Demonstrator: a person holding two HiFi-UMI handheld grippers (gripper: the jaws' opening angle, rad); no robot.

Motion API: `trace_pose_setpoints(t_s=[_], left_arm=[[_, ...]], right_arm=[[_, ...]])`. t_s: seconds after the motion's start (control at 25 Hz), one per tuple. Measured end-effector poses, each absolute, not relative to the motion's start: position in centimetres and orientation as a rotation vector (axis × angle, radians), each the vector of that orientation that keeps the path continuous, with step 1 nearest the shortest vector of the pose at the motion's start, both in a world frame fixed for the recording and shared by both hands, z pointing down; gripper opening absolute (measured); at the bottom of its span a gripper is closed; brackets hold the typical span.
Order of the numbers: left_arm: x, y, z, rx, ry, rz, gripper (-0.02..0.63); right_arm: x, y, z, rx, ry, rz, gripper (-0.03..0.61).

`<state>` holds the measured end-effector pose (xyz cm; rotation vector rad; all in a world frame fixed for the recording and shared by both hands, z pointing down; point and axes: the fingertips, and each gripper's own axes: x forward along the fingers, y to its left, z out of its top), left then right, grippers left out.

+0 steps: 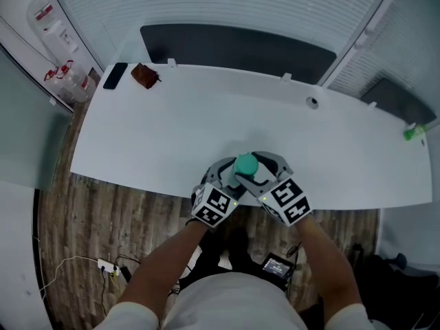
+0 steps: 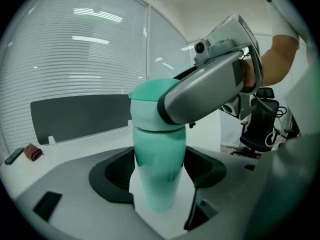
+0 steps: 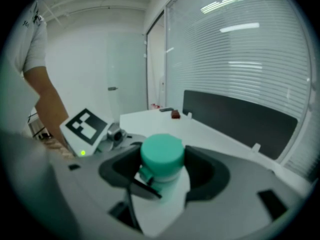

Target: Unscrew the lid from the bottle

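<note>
Gripping the teal bottle point(image 2: 156, 151) low down, left gripper point(image 2: 159, 179); right gripper point(image 3: 161, 168) clamped on its lid point(image 3: 161, 151)

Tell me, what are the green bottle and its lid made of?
The bottle looks like plastic: its teal body seems slightly see-through, frosted and softly glossy. The lid looks like matte plastic too, opaque teal with smooth molded edges. Looks alone can't confirm it.
</note>
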<state>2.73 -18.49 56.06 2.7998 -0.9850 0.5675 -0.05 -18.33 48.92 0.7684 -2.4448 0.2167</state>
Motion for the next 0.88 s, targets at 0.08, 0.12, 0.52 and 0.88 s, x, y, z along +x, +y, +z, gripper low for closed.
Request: trace_pose_setpoints(t_s=[0.08, 0.12, 0.52, 0.88], left_arm=[[2.62, -18.47, 55.81, 2.807, -0.954, 0.561, 0.315], [2.59, -18.48, 55.67, 2.816, -0.928, 0.564, 0.313], [3.02, -18.46, 55.75, 2.877, -0.704, 0.607, 0.31], [2.83, -18.37, 55.81, 2.875, -0.668, 0.587, 0.31]], right_arm=[[-0.1, -18.24, 49.05, 0.766, -2.442, 0.222, 0.288], [-0.11, -18.22, 49.07, 0.764, -2.443, 0.226, 0.288], [0.0, -18.45, 48.9, 0.709, -2.45, 0.207, 0.288], [-0.14, -18.35, 48.88, 0.69, -2.454, 0.218, 0.288]])
